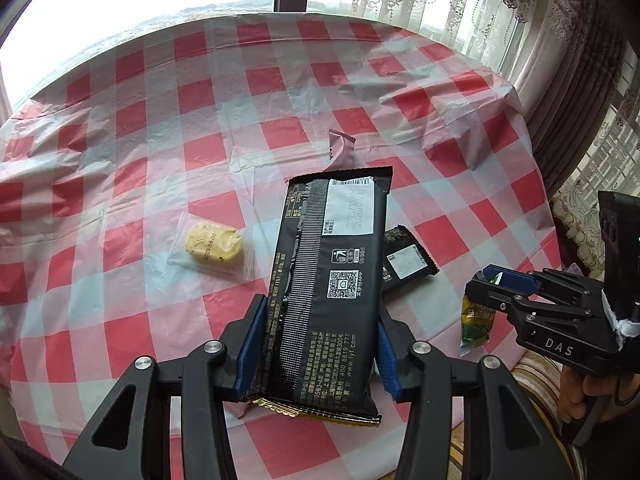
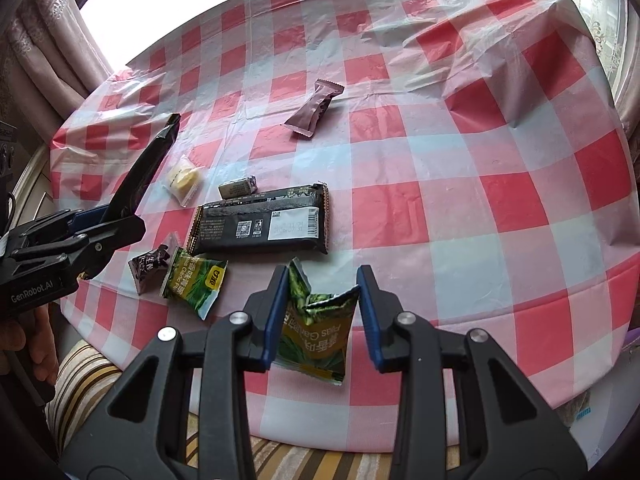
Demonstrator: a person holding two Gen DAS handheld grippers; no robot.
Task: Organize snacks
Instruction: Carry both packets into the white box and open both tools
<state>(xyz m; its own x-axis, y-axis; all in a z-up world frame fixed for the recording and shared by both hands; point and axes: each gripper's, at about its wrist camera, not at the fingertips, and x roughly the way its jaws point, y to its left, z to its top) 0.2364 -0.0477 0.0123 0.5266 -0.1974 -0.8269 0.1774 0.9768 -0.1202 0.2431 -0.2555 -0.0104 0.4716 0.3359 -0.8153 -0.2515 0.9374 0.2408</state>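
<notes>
My left gripper (image 1: 318, 344) is shut on a long black snack pack (image 1: 332, 272), which stands up off the table between the blue pads. My right gripper (image 2: 324, 312) is shut on a crumpled green snack packet (image 2: 320, 328) and holds it over the table's near edge. On the cloth lie a second long black pack (image 2: 260, 226), another green packet (image 2: 196, 280), a small dark wrapper (image 2: 150, 266), a yellow pastry in clear film (image 2: 184, 178), a small grey candy (image 2: 238, 188) and a mauve wrapper (image 2: 316, 108). In the left wrist view the right gripper (image 1: 492, 284) shows at the right, with its packet (image 1: 476, 320) hanging from it.
A red and white checked plastic cloth (image 2: 480, 160) covers the round table, wrinkled at the far right. Curtains (image 1: 580, 60) and a bright window lie beyond it. A striped cushion (image 2: 88, 372) sits below the near edge. A person's hand (image 1: 576, 396) holds the right gripper's handle.
</notes>
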